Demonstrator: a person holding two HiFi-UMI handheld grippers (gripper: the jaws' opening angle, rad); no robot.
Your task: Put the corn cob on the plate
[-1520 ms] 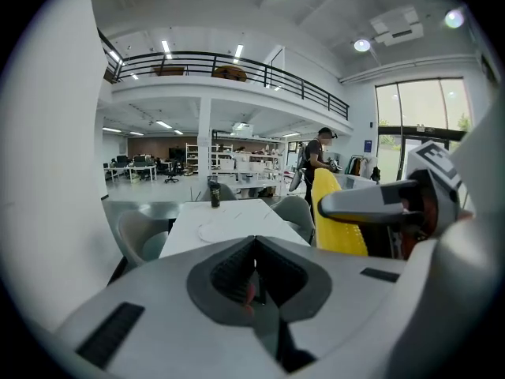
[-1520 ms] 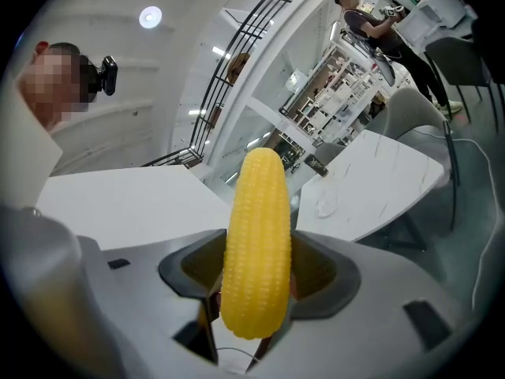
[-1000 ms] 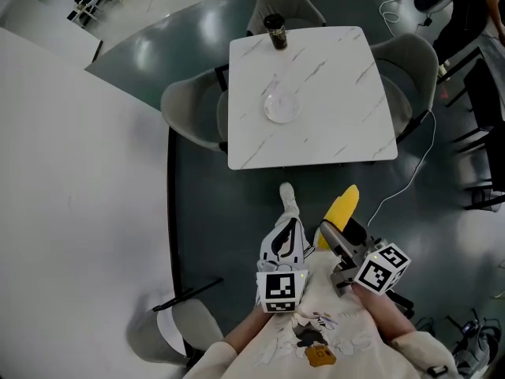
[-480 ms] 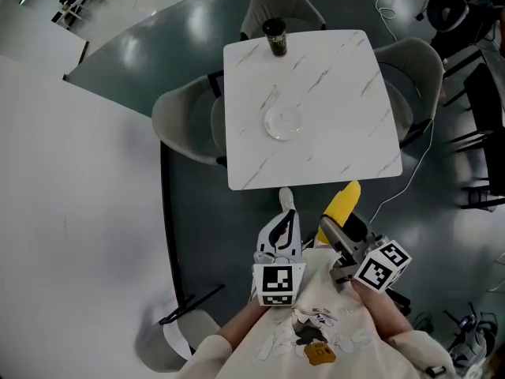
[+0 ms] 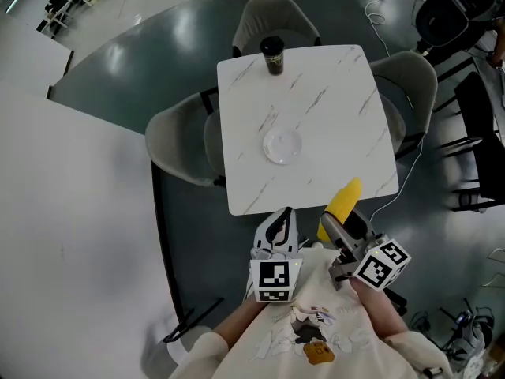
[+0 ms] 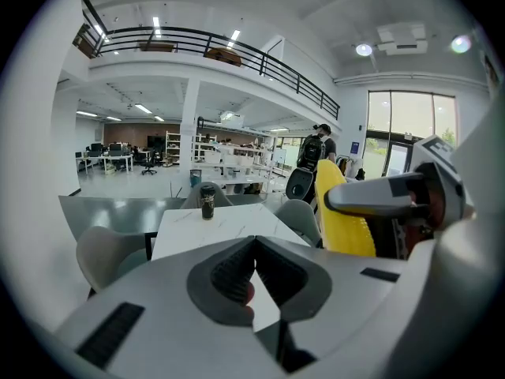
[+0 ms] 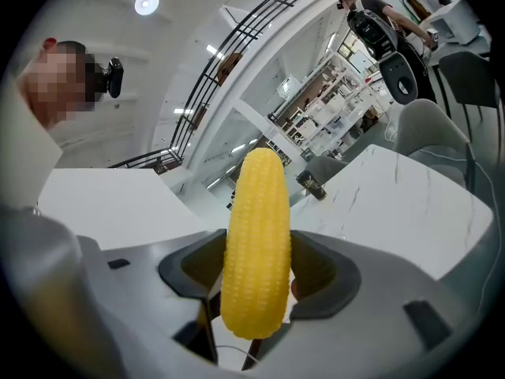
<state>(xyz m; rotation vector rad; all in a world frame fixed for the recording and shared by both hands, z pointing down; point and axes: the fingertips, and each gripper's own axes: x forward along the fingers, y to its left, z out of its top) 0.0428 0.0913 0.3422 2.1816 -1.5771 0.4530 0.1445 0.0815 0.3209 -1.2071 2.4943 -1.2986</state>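
Two handheld grippers sit closest to the camera in the head view, each carrying a cube with square black-and-white markers, just above the person's cream printed shirt [image 5: 316, 334]. The left gripper [image 5: 282, 214] has its jaws pressed together, meeting in a narrow V with nothing between them. It points toward the table's near edge. Just beside it, the right gripper [image 5: 333, 229] has its jaws clamped on the two sides of the yellow corn cob [image 5: 342, 201]. In the right gripper view the cob [image 7: 256, 235] stands upright between the dark pads, its tapered tip rising well above the right gripper [image 7: 254, 279] and its blunt end hanging below. The left gripper view shows the same cob [image 6: 344, 213] off to its right, beyond the closed left gripper [image 6: 254, 247].

From the head view, the cob's tip just overlaps the near edge of the square white marble-patterned table [image 5: 339, 117]. The rest of the cob is over the dark grey-green floor [image 5: 197, 290]. A round clear glass plate [image 5: 282, 145] lies near the middle of the tabletop, bare and well apart from the cob. Farther back, near the table's far edge, stands a dark cylindrical cup [image 5: 272, 55]. Grey rounded chairs are tucked in at the left side [image 5: 177, 140], right side [image 5: 410, 77] and far side [image 5: 276, 14].
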